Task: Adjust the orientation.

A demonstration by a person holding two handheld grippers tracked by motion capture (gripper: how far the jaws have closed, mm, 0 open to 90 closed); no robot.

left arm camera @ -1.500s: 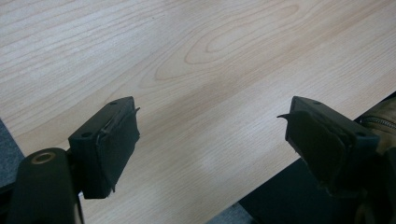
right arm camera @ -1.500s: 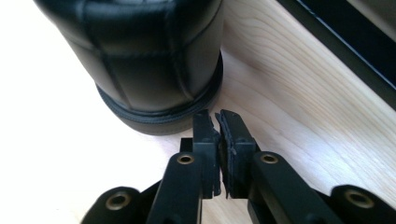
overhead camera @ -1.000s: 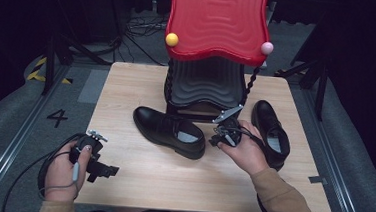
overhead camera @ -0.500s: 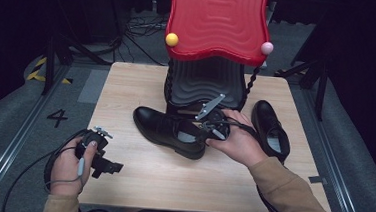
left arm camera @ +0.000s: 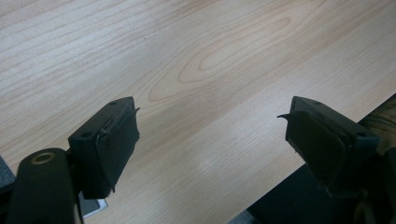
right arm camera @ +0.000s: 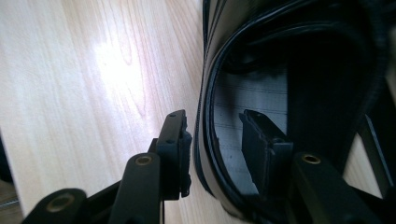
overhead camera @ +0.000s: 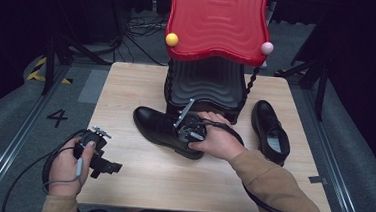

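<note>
Two black dress shoes lie on the wooden table [overhead camera: 127,91]. The nearer shoe [overhead camera: 157,126] lies mid-table with its toe to the left; the other shoe [overhead camera: 270,132] lies at the right. My right gripper [overhead camera: 187,128] sits over the nearer shoe's opening. In the right gripper view the right gripper [right arm camera: 213,116] is open and straddles the shoe's side wall [right arm camera: 208,140], one jaw outside and one inside, with a gap still showing. My left gripper [overhead camera: 109,166] hovers open near the front left edge, and in the left gripper view the left gripper [left arm camera: 212,112] holds nothing.
A red wavy-topped stand [overhead camera: 217,23] on a dark ribbed base [overhead camera: 205,84] rises at the back middle, just behind the nearer shoe. A yellow ball [overhead camera: 171,39] and a pink ball [overhead camera: 266,48] sit at its corners. Grey floor surrounds the table.
My right hand has moved left from between the two shoes onto the nearer shoe, and its jaws now straddle the shoe's wall. The left hand has barely shifted.
</note>
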